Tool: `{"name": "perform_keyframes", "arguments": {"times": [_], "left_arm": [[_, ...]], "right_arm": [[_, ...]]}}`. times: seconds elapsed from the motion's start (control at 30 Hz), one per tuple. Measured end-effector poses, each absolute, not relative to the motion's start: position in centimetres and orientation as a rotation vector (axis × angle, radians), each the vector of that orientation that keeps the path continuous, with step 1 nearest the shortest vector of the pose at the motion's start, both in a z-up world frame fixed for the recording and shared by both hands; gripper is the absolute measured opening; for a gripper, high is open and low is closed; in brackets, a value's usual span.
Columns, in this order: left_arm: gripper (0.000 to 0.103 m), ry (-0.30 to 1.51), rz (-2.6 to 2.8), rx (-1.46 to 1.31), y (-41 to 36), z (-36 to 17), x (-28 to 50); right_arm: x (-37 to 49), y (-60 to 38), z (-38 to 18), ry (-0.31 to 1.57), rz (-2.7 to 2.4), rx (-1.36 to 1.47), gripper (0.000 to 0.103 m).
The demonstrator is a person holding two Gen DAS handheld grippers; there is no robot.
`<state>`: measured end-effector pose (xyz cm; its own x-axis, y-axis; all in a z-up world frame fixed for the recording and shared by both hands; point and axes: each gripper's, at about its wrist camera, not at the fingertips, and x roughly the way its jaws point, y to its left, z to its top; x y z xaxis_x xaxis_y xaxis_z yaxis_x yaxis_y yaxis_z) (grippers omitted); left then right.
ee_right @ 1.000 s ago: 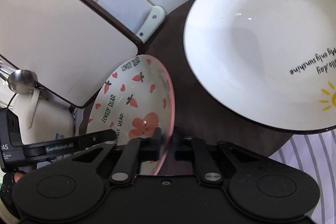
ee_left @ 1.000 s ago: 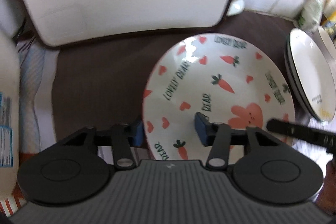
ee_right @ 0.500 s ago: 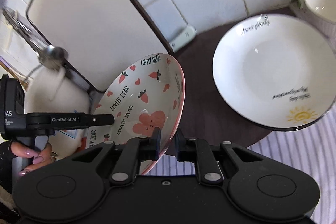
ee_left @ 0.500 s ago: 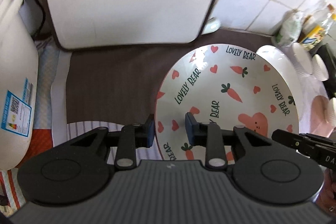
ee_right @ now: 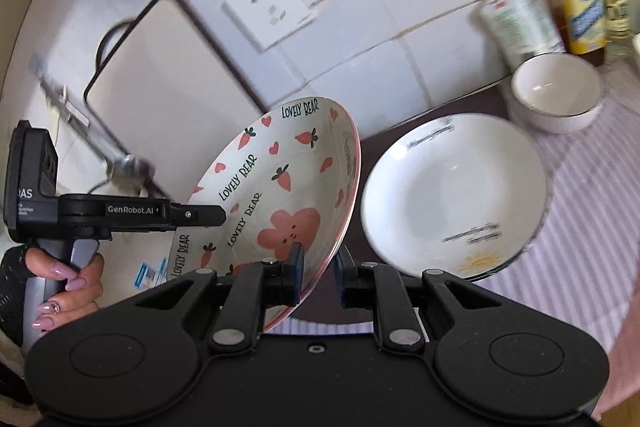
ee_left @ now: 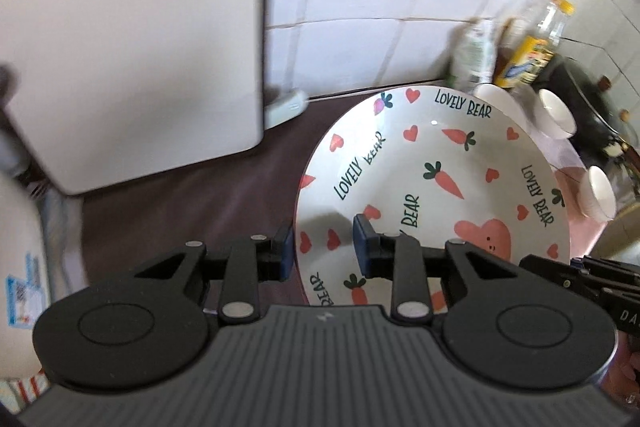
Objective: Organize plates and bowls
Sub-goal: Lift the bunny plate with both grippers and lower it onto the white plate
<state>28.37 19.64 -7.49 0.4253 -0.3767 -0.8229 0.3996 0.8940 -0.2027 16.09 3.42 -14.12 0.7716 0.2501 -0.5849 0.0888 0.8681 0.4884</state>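
Ceramic carrot plate (ee_left: 432, 187) is off the worktop (ee_left: 180, 203), both claws pinching its rim: left claw (ee_left: 322, 247), right claw (ee_right: 318, 277). We haven't stacked it; white plate (ee_right: 452, 195) and bowls (ee_right: 556, 95) wait right.

Two close wrist views facing the tiled wall (ee_left: 360, 39), sharing the carrot plate (ee_left: 440, 187)

Two plates (ee_right: 280, 187) (ee_right: 456, 195), three bowls (ee_right: 556, 91) (ee_left: 556, 113) (ee_left: 598, 197), three bottles (ee_right: 580, 7) (ee_right: 520, 15) (ee_right: 616, 3).

light: bright daylight | blur: motion-smeared backgrounds | glare: small plate (ee_left: 420, 195) highlights | edges: fisheye-bent, dark corners
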Motion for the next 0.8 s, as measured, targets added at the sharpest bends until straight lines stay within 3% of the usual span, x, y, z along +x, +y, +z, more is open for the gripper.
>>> {"name": "perform_keyframes", "arguments": {"times": [0.2,0.8], "left_arm": [[0.028,1.043,-0.582,0.043,15.2,-8.7,30.2],[0.029,1.224,-0.587,0.082,8.1,-16.8,36.0]], "right_arm": [[14.9,0.3,-13.5,0.678,0.045,0.491,0.023],[17.6,-7.4,-20.7,0.766,-0.052,0.634,0.023]]}}
